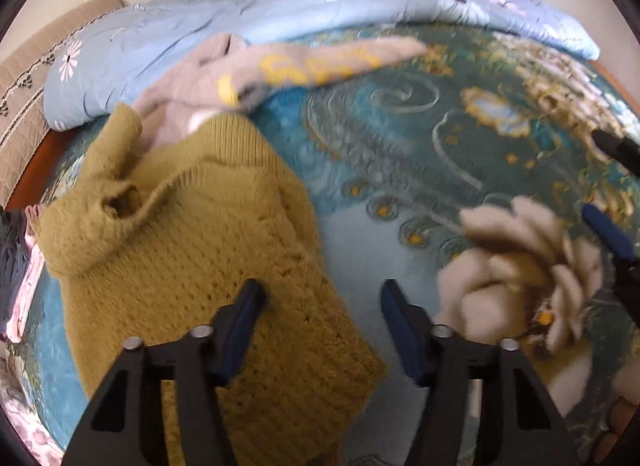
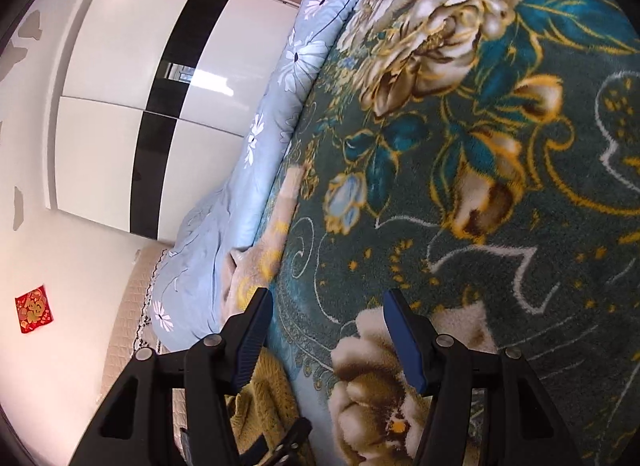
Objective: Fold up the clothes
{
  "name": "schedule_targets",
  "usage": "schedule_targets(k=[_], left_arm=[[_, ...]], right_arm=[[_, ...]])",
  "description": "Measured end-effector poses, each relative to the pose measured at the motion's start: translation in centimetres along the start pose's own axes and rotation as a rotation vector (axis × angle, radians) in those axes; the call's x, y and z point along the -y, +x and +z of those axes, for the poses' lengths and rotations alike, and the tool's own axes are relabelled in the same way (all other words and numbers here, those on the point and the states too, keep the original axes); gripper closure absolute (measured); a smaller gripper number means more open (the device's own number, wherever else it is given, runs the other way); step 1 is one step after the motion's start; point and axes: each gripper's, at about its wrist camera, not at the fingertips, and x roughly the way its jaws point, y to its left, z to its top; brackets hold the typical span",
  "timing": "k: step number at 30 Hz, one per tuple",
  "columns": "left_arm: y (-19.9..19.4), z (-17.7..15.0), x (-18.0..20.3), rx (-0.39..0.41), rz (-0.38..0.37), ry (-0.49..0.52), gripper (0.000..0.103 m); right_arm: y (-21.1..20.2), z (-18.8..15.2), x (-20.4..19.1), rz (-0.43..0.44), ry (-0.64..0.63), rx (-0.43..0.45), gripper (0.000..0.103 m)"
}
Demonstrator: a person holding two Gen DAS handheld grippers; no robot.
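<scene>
A mustard knitted sweater [image 1: 192, 234] lies partly folded on the teal flowered blanket [image 1: 380, 137], its sleeve bunched at the upper left. My left gripper [image 1: 322, 294] is open and empty, hovering over the sweater's right edge. Behind the sweater lies a beige garment with yellow print [image 1: 280, 65]. My right gripper [image 2: 326, 302] is open and empty above the blanket [image 2: 480, 225]; its fingers [image 1: 608, 234] show at the right edge of the left wrist view. The sweater [image 2: 264, 398] and the beige garment [image 2: 264, 250] also show in the right wrist view.
A light blue flowered quilt [image 1: 240, 13] is rolled along the far side of the bed. More folded clothes [image 1: 20, 266] sit at the left edge. A white and black wardrobe [image 2: 152, 97] stands beyond the bed.
</scene>
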Motion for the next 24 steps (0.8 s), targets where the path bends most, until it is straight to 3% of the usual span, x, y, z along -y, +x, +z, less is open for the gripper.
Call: schedule_targets(k=[3,6,11,15,24], left_arm=[[-0.4,-0.5,-1.0,0.036,0.011,-0.037,0.076],[-1.9,-1.1,-3.5,0.066,-0.086,-0.124,0.084],[-4.7,-3.3,-8.4,0.125,-0.24,-0.278,0.086],[-6.5,-5.4,-11.9,0.191,-0.323,-0.372,0.086],[-6.7,-9.8,-16.2,0.309,-0.426,-0.463,0.087]], right_arm=[[0.0,-0.6,0.0,-0.004,-0.009,-0.017,0.041],[-0.1,-0.9,-0.1,-0.011,-0.018,-0.018,0.041],[-0.3,-1.4,-0.3,-0.023,-0.034,-0.019,0.041],[-0.2,-2.0,-0.5,-0.034,-0.059,-0.029,0.041],[0.6,-3.5,-1.9,-0.03,-0.155,-0.074,0.041]])
